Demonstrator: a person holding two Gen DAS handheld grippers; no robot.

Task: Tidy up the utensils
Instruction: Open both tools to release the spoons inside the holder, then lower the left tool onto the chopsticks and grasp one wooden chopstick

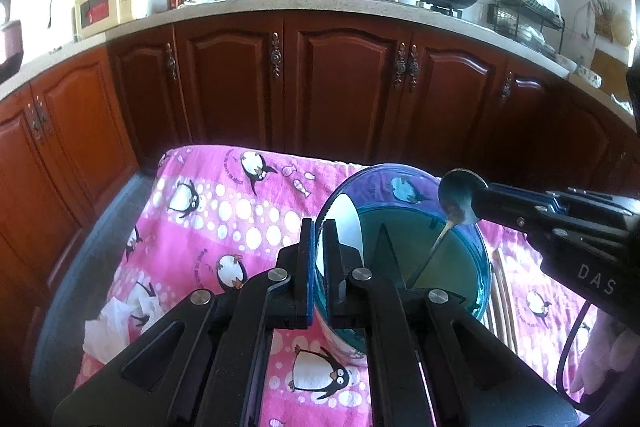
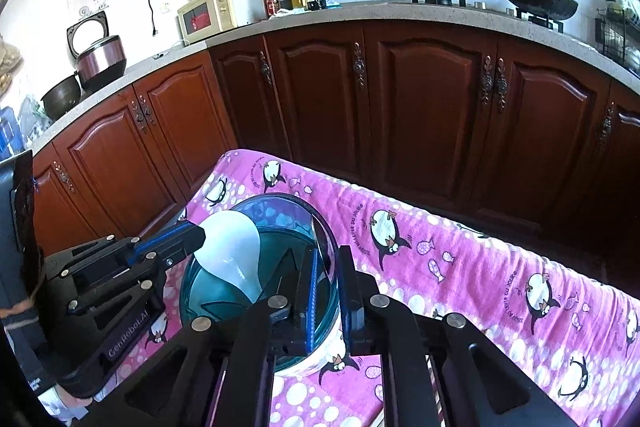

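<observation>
A blue see-through cup (image 1: 482, 267) (image 2: 192, 291) stands on the pink penguin cloth (image 1: 224, 211) (image 2: 480, 267). My left gripper (image 1: 319, 227) (image 2: 198, 237) is shut on a white spoon (image 1: 346, 223) (image 2: 232, 251) by its bowl, and the handle slants down into the cup. My right gripper (image 1: 480, 201) (image 2: 327, 251) comes in from the right over the cup's rim. It is shut on a metal spoon (image 1: 460, 193), bowl up, whose handle reaches down inside the cup. In the right wrist view the metal spoon is hard to make out between the fingers.
Wooden chopsticks (image 1: 504, 291) lie on the cloth right of the cup. A crumpled white tissue (image 1: 116, 323) sits at the cloth's left edge. Dark wooden cabinets (image 1: 344, 87) and a counter with pots and bottles run behind the table. A person's sleeve (image 2: 24, 307) shows behind the left gripper.
</observation>
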